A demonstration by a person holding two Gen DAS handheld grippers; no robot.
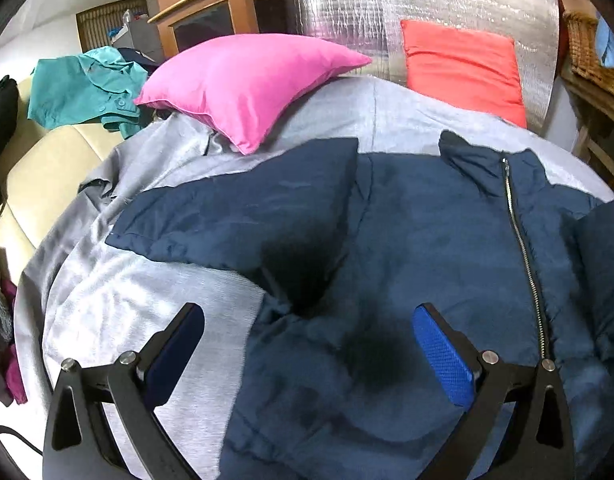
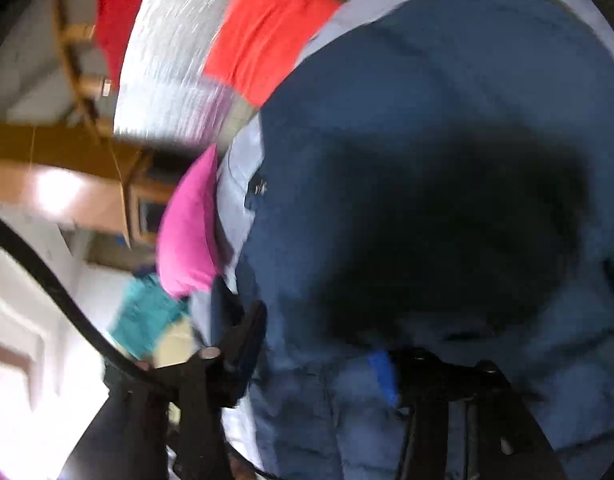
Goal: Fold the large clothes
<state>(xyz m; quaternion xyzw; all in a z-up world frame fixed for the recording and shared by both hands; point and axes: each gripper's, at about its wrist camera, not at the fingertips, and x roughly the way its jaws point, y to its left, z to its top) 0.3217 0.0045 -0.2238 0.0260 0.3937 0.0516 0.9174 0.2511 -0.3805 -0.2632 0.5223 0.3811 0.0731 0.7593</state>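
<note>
1. Tool state: your left tool [image 1: 309,344] hangs spread and empty over the navy padded zip-front jacket [image 1: 407,248], which lies on the grey bedsheet [image 1: 119,280].
2. Your right tool [image 2: 307,344] is blurred; I cannot tell its grip.
3. Take the sleeve [image 1: 243,216] at ten o'clock and fold it toward the zip [image 1: 523,240].

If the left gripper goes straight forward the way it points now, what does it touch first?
Most likely the navy padded jacket. The left gripper is open and tilted down over it, aiming near the dark fold beside the folded-in sleeve, left of the zipper. How far above the fabric it is cannot be told.
</note>
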